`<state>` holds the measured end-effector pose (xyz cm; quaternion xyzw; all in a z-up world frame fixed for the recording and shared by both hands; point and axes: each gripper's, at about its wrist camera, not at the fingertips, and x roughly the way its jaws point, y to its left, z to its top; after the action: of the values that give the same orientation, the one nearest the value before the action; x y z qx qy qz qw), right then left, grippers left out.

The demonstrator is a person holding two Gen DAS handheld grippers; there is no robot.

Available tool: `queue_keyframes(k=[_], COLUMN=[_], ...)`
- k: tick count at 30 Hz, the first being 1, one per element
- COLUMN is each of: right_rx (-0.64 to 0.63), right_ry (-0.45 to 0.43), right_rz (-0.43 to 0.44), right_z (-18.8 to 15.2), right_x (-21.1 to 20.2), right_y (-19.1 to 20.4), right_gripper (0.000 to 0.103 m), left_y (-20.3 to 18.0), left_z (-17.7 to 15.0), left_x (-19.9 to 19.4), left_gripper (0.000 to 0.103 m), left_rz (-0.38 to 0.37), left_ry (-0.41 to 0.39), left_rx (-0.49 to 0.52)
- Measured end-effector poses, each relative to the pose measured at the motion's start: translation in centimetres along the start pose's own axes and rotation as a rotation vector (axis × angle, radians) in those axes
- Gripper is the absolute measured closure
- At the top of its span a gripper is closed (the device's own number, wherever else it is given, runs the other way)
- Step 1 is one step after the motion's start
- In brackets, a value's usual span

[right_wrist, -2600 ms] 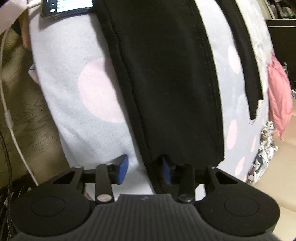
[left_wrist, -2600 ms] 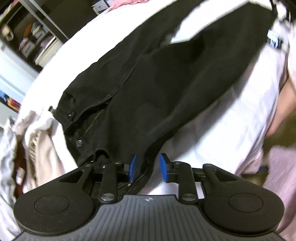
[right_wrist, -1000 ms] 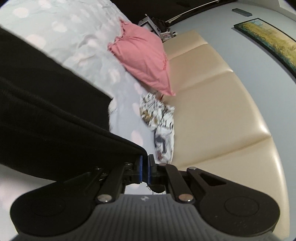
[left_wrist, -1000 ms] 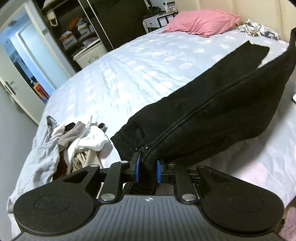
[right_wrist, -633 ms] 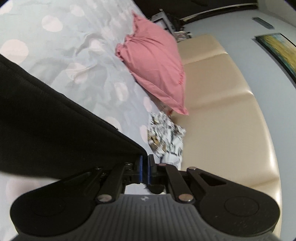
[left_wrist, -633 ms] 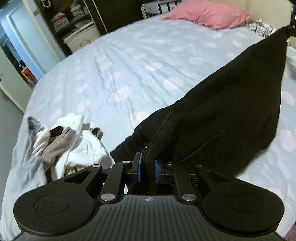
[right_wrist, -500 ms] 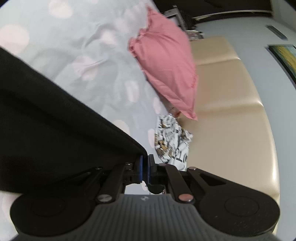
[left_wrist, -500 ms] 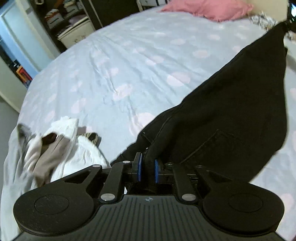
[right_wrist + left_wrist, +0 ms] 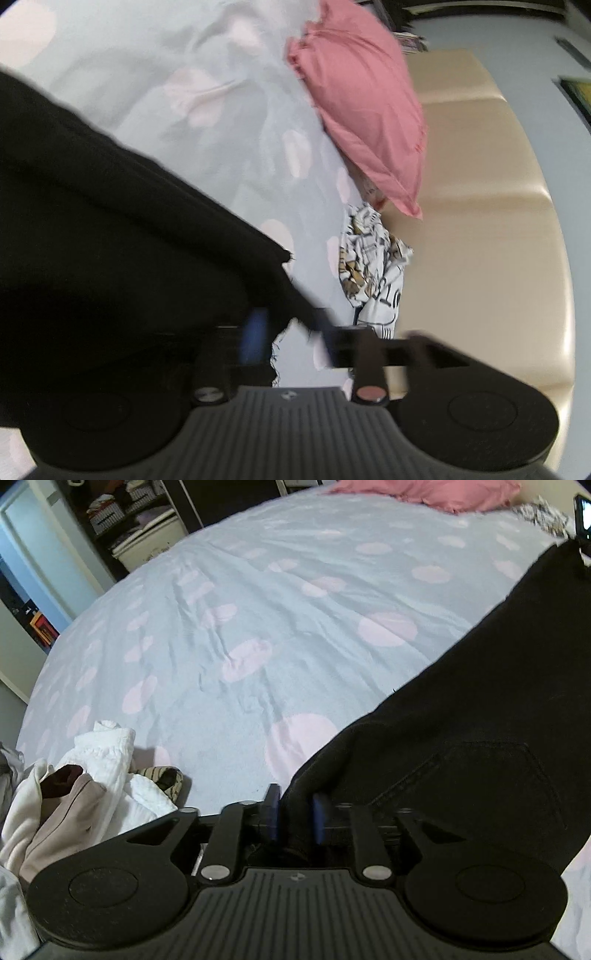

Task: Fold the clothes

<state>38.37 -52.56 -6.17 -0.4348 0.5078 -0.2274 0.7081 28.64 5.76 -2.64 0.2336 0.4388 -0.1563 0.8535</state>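
Note:
The black jeans (image 9: 480, 709) stretch across the right of the left wrist view, waist end near me, back pocket showing. My left gripper (image 9: 295, 812) has its blue pads slightly apart with the waistband fabric between them. In the right wrist view the jeans' leg (image 9: 110, 221) fills the left side, its hem near the fingers. My right gripper (image 9: 288, 332) is blurred with its jaws wide apart, the hem lying loose between them.
The bed (image 9: 258, 609) has a pale blue cover with pink dots. A pile of white and beige clothes (image 9: 74, 786) lies at the left. A pink pillow (image 9: 369, 110) and a patterned garment (image 9: 373, 266) lie by the beige headboard (image 9: 480, 221). Shelves (image 9: 140, 524) stand beyond.
My right gripper has opened and let go of the hem. My left gripper's pads have spread a little on the waistband. The jeans have come down closer to the bed.

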Motion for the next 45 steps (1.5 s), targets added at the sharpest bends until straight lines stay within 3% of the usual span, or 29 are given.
queue_keyframes(k=[2,4,8,12,14,18,28,31,32,33,35,38,39,45], right_rx=[0.081,0.188,0.464,0.784,0.930,1.071,1.229,1.260,1.257,1.240,1.231,1.219,1.200,1.135], right_ry=[-0.005,-0.012,-0.004,-0.001,-0.010,-0.024,0.018,-0.018,-0.037,-0.065,-0.150,-0.355,-0.355,-0.079], right_rz=[0.027,0.072,0.218,0.397,0.489,0.580,0.626,0.636,0.626,0.598,0.556,0.499,0.489,0.457], right_z=[-1.1,-2.8,-7.1,-11.8,-13.5,-14.4,-15.5,-15.3,-15.1,-14.8,-14.4,-13.9,-13.4,-13.3], right_x=[-0.7,-1.3,-1.4,-0.3,0.8,2.6,9.6,10.4,10.3,9.9,8.6,5.8,5.6,8.5], right_y=[-1.7,-3.8,-7.3,-8.8,-8.8,-7.8,-6.2,-5.5,-5.4,-5.6,-6.6,-8.9,-9.4,-8.3], right_gripper=[0.055,0.055,0.056,0.059,0.064,0.073,0.071,0.074,0.082,0.097,0.097,0.099,0.099,0.097], left_y=[0.4,1.0,1.8,1.3,0.8,-0.1,-2.0,-2.3,-2.4,-2.6,-3.0,-3.4,-3.4,-3.7], left_z=[-0.2,-0.7,-2.1,-4.1,-5.2,-6.8,-5.4,-5.2,-5.2,-5.1,-4.8,-4.4,-4.3,-4.2], left_x=[-0.8,-2.3,-5.5,-7.7,-8.0,-7.5,-3.3,-2.3,-2.0,-1.7,-1.3,-1.0,-0.9,-0.9], left_gripper=[0.065,0.065,0.060,0.061,0.067,0.069,0.073,0.074,0.074,0.074,0.074,0.074,0.074,0.074], left_rz=[0.024,0.055,0.058,0.035,0.013,-0.028,0.032,0.052,0.059,0.066,0.084,0.099,0.100,0.114], left_ry=[-0.024,-0.057,-0.098,-0.075,-0.061,-0.048,0.061,0.094,0.102,0.110,0.124,0.144,0.148,0.154], left_rx=[-0.043,-0.088,-0.181,-0.227,-0.250,-0.286,-0.290,-0.295,-0.295,-0.293,-0.277,-0.256,-0.251,-0.240])
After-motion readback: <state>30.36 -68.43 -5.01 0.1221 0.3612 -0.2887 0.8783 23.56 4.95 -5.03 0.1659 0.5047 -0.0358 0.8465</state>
